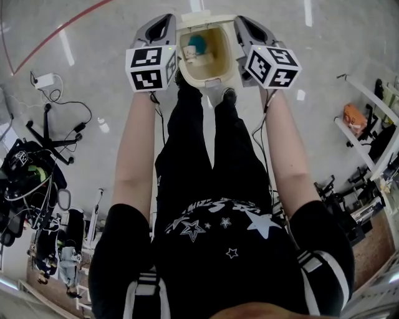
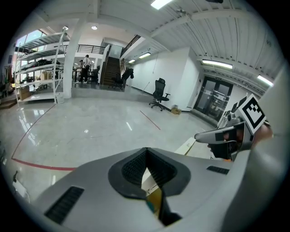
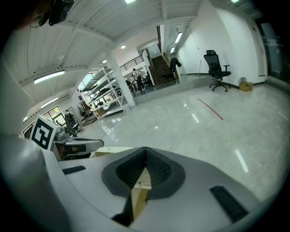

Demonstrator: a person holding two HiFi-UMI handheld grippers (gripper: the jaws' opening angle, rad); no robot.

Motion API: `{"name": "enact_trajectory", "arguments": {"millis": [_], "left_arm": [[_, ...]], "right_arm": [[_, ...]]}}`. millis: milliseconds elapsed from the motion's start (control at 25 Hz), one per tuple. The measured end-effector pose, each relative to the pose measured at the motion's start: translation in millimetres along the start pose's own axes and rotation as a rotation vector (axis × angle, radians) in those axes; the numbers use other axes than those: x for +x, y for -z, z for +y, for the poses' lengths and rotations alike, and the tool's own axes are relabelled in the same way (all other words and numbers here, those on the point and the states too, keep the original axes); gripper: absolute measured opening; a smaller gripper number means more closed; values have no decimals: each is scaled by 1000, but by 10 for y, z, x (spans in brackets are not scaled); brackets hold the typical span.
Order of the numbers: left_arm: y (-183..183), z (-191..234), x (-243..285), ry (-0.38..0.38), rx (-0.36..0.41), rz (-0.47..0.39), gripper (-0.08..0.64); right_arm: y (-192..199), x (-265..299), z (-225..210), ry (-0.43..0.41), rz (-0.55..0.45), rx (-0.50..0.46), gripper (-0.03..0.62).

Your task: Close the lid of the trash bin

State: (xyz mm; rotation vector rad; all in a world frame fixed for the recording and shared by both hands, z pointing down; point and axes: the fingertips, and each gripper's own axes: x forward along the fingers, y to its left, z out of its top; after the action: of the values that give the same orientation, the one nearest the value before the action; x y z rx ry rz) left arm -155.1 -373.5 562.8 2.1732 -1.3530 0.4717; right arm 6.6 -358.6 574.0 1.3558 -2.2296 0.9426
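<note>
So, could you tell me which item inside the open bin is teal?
The round item toward the far side of the trash bin; the piece beside it is white.

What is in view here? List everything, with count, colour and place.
trash bin: one, cream, on the floor ahead of the person's feet, lid up
teal thing: one, inside the bin
power strip: one, white, on the floor at left, cables trailing
red line: one, on the grey floor, upper left of the head view
office chair: one, black, far across the hall
shelf rack: white, at right, an orange thing on it
left gripper: grey, left of the bin, jaws shut, empty
right gripper: grey, right of the bin, jaws shut, empty
person's legs: black trousers, near side of the bin
</note>
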Motion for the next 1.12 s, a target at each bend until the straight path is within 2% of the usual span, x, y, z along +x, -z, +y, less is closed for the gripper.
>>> {"name": "enact_trajectory", "arguments": {"millis": [280, 440, 560, 800, 1120], "left_arm": [[92, -121, -90, 16, -37, -4, 11], [206, -285, -109, 43, -3, 21, 11], [355, -422, -153, 40, 29, 32, 11], [721, -581, -301, 29, 11, 79, 11], [1308, -784, -432, 11, 13, 167, 11]], "right_arm": [[-14, -186, 7, -27, -32, 52, 6], [22, -268, 0, -39, -27, 41, 6], [76, -320, 4, -54, -18, 27, 6], [284, -439, 21, -69, 19, 5, 6], [792, -568, 58, -98, 102, 11, 6]]}}
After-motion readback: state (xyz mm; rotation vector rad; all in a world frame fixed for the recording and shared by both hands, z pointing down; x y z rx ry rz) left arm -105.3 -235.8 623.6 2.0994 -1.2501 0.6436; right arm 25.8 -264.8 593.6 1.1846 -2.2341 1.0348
